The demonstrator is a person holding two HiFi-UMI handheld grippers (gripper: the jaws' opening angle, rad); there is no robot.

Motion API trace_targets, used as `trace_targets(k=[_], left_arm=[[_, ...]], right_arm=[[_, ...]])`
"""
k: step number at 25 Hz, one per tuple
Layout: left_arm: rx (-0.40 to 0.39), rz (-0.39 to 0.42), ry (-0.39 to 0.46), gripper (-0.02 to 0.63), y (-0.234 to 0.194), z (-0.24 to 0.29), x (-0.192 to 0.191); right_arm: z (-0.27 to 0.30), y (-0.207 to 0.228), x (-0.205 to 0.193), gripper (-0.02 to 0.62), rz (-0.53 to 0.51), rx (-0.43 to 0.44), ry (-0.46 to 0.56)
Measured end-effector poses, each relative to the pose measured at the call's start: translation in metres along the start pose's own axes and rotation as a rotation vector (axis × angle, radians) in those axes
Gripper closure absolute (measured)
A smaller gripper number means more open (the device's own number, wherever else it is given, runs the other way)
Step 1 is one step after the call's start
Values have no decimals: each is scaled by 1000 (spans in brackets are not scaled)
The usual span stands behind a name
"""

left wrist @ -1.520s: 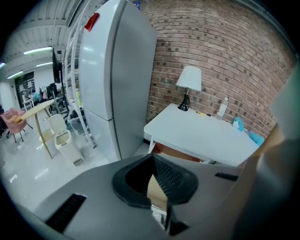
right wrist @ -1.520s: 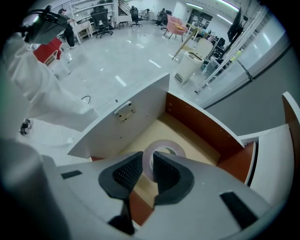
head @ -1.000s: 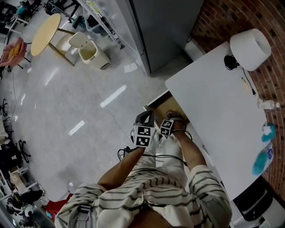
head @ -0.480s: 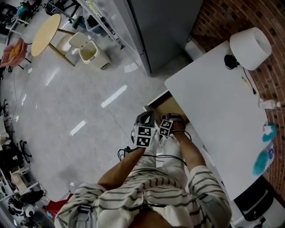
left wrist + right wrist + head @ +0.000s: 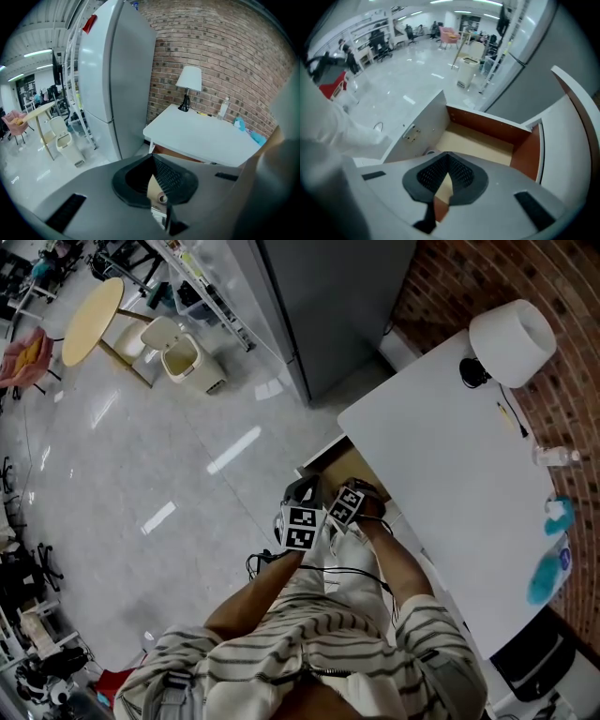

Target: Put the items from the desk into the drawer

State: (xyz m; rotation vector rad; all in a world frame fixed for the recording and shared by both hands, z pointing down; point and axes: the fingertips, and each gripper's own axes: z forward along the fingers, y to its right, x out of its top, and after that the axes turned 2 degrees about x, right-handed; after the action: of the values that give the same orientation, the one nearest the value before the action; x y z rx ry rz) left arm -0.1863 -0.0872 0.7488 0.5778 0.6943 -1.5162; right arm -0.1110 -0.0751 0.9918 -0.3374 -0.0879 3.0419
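Since the drawer (image 5: 476,140) is open and bare, the step looks like fetching, so I'd open the jaws before reaching across the desk (image 5: 441,484). Left gripper (image 5: 152,157) and right gripper (image 5: 449,157) are both pinched together on nothing, over the drawer. The bottle (image 5: 551,456) and blue items (image 5: 547,573) sit well apart from them, along the desk's far edge.

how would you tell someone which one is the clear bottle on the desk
Find the white desk set against the brick wall. Follow its wall-side edge from the white-shaded lamp toward the blue items; the small bottle stands between them. It is the only see-through thing there, colourless where its neighbours are white or bright blue.
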Motion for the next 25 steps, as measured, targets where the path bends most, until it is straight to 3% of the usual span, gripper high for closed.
trace_targets(k=[4,12,18,25], left_arm=[[2,-5,0,601,1,-4,8],[8,-22,-3,600,6,-25,27],[14,-23,24,600,8,-37,43],[14,-7,55,600,15,-51,63]], right_arm=[[-33,15,21,584,171,5,95],[-79,17,36,584,352,19,171],[-118,18,49,584,560,37,269],[-190,37,65,584,660,-33,406]])
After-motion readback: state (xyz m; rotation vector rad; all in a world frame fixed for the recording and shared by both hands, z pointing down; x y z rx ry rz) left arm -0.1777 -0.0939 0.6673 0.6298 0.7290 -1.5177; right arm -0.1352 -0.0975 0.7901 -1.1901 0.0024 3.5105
